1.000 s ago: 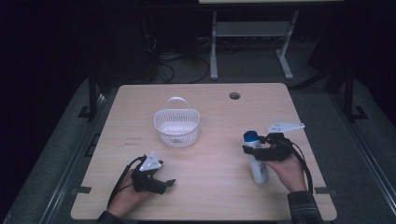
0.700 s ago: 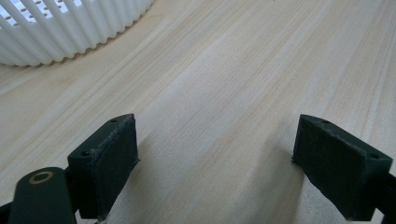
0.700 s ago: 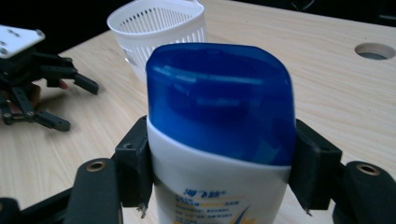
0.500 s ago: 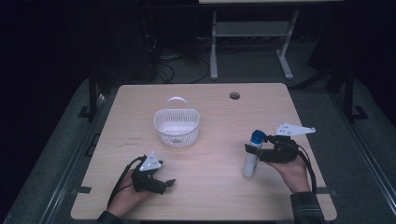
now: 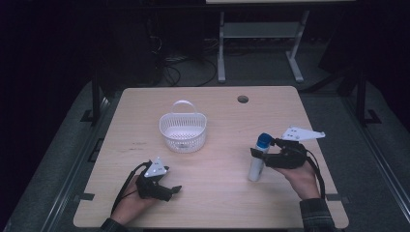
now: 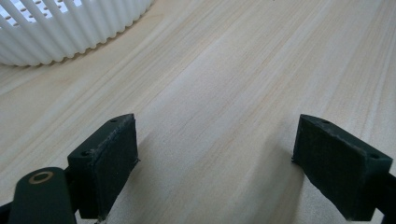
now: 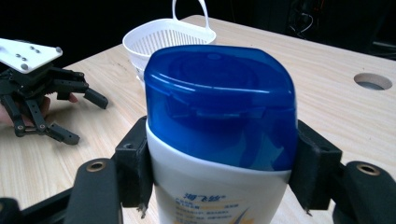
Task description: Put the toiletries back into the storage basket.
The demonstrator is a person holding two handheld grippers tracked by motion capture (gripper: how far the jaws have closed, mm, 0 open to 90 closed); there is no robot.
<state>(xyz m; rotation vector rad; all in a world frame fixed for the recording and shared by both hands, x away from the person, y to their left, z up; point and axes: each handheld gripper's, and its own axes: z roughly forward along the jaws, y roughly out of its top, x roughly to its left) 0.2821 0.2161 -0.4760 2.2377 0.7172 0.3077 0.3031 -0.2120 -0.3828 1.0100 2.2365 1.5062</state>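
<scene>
A white bottle with a blue cap (image 5: 257,159) stands nearly upright on the right half of the table, and my right gripper (image 5: 258,153) is shut on it just below the cap. In the right gripper view both pads press the bottle (image 7: 219,154) at its shoulders. A white slatted basket (image 5: 183,131) with a hoop handle sits near the table's middle, and nothing shows inside it. My left gripper (image 5: 170,190) rests near the front left edge, open, with bare wood between its pads (image 6: 109,161).
The wooden table (image 5: 217,203) has a round cable hole (image 5: 242,99) at the back right. Behind the table stand a dark floor, cables and a metal stand. In the right gripper view the left gripper (image 7: 70,116) lies far to the left.
The right gripper has tipped the bottle from lying flat on the table to nearly upright. The left gripper has stayed where it was.
</scene>
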